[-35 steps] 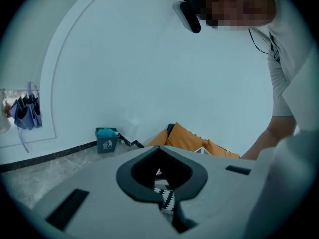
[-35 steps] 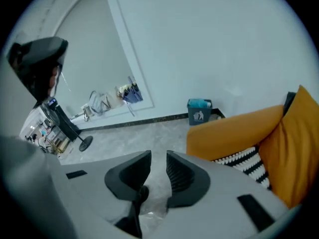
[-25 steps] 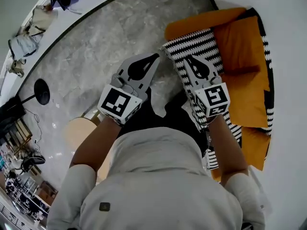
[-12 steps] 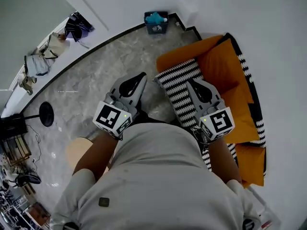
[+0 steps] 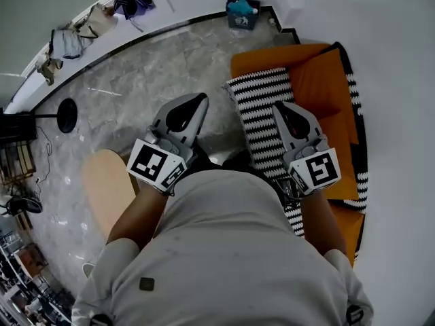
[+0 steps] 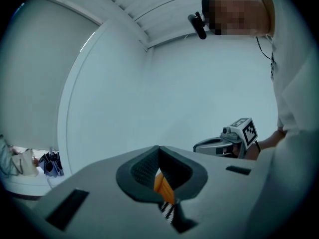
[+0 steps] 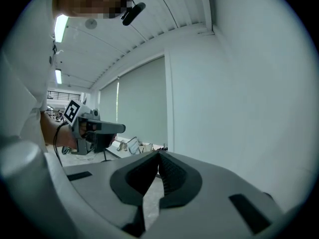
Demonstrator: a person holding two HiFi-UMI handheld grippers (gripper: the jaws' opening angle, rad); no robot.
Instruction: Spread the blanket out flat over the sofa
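A black-and-white striped blanket (image 5: 262, 111) lies in a band across the orange sofa (image 5: 319, 80) at the right of the head view; more striped cloth edges the sofa's far side. Both grippers are held up in front of the person's chest, above the floor and the sofa's near edge. My left gripper (image 5: 201, 99) is shut, with nothing in it; through the slot behind its tips (image 6: 159, 148) orange and stripes show. My right gripper (image 5: 277, 106) hangs over the blanket, jaws closed and empty (image 7: 159, 153).
Grey marble floor (image 5: 136, 87) spreads left of the sofa. A round wooden table (image 5: 109, 189) stands by the person's left arm. A blue bin (image 5: 242, 13) sits at the wall beyond the sofa. A lamp base (image 5: 66, 115) and hung clothes (image 5: 68, 39) are far left.
The head view has swung, so sofa and floor sit differently in frame. Both grippers stay raised side by side with jaws closed; the blanket lies as before.
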